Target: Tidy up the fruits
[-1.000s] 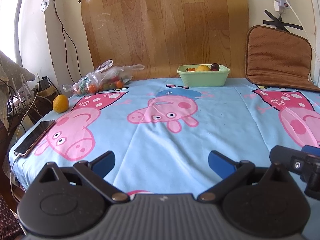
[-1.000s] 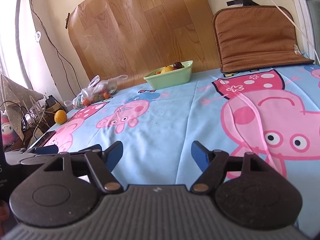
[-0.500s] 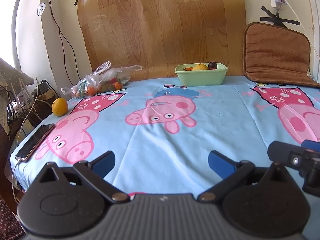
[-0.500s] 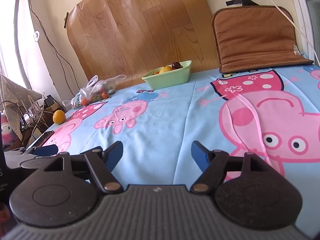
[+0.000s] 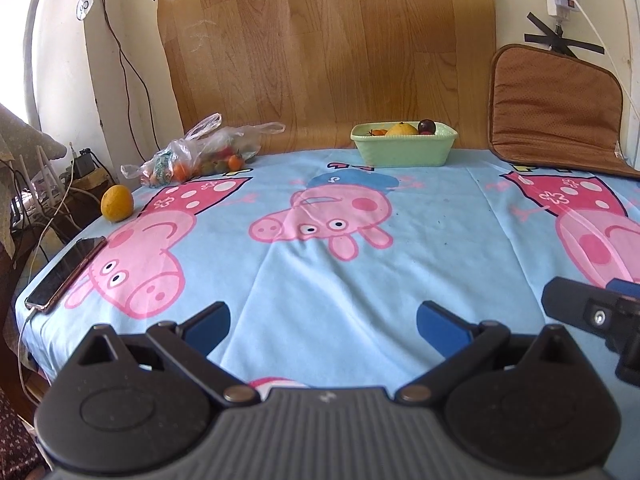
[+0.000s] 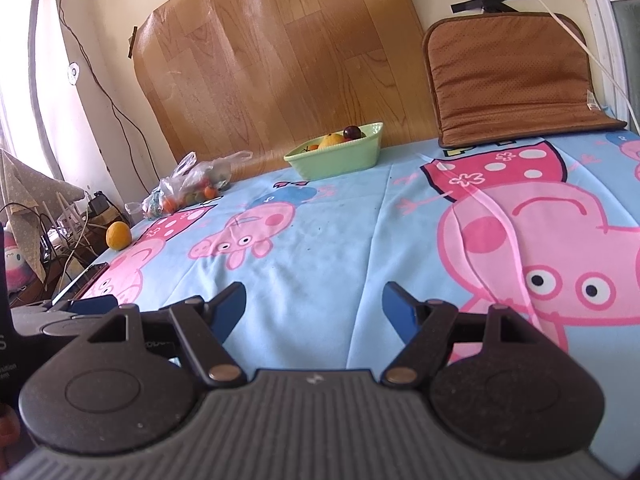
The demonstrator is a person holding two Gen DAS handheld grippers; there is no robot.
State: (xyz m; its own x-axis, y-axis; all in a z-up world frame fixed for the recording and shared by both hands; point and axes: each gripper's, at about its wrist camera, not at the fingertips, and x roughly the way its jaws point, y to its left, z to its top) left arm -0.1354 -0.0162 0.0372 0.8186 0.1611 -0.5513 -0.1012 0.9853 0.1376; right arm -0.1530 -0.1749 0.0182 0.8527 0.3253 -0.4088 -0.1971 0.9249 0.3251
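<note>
While both tongs, left [image 5: 322, 320] and right [image 6: 314, 306], gape empty, green dish [image 5: 404, 148] far ahead holds few fruits; orange [image 5: 117, 203] and bagged fruit [image 5: 196, 158] far ahead-left remain unsorted.

One pale green rectangular ceramic dish [image 5: 404, 148] sits at twelve o'clock on the cartoon-pig cloth, holding one yellow-orange citrus fruit [image 5: 401, 129], one dark purple round plum [image 5: 425, 125] and some small orange pieces too small to count. One clear crumpled plastic bag [image 5: 200, 152] at eleven o'clock holds small orange, red and green fruits that cannot be counted through the film, and one loose round orange [image 5: 117, 203] lies at ten o'clock. There is also one dark flat phone [image 5: 66, 272] at nine o'clock, one brown padded cushion [image 5: 556, 108] at two o'clock and one wood-grain vinyl sheet [image 5: 328, 52] at twelve.
</note>
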